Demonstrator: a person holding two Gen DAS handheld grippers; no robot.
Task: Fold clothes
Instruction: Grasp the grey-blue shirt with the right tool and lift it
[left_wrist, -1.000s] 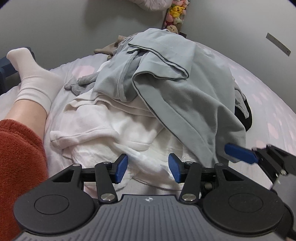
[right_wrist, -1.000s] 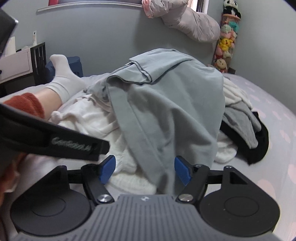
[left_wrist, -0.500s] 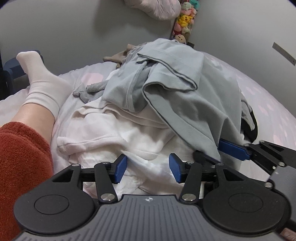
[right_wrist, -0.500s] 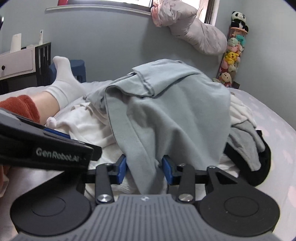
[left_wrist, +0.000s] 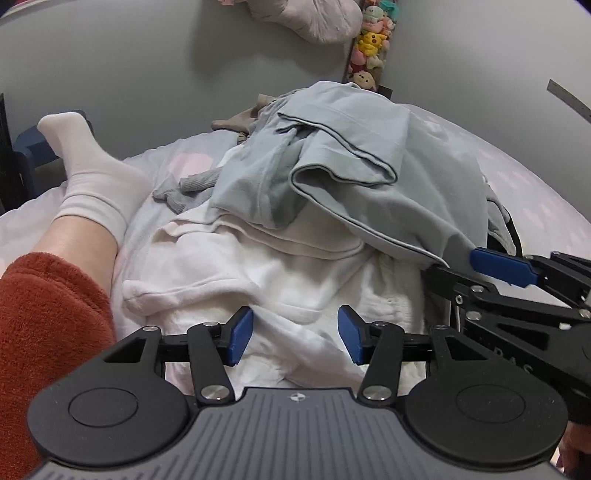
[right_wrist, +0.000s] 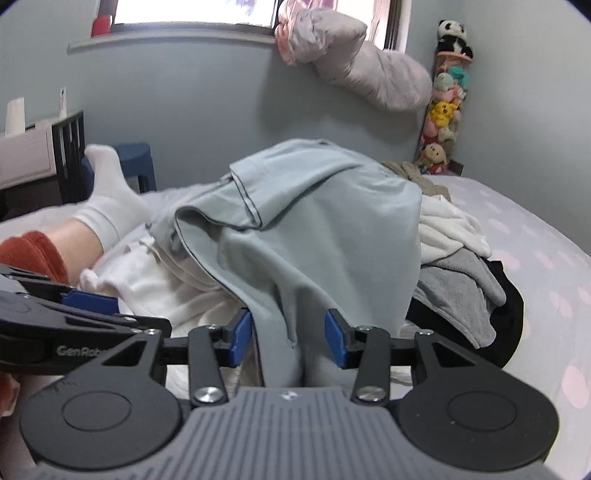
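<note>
While blurred, grey garment (right_wrist: 325, 236) hides heap

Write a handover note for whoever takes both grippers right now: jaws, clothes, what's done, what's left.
Right gripper: jaws have just been closing and are shut on an edge of the light grey garment topping the pile.
Left gripper: jaws open, nothing gripped, poised over the white garment.
The pile sits on the bed; a darker grey knit and a black item lie at its side.
Done: nothing looks folded.
Left: probably lift the grey garment free, spread it, fold it, then the rest.
</note>
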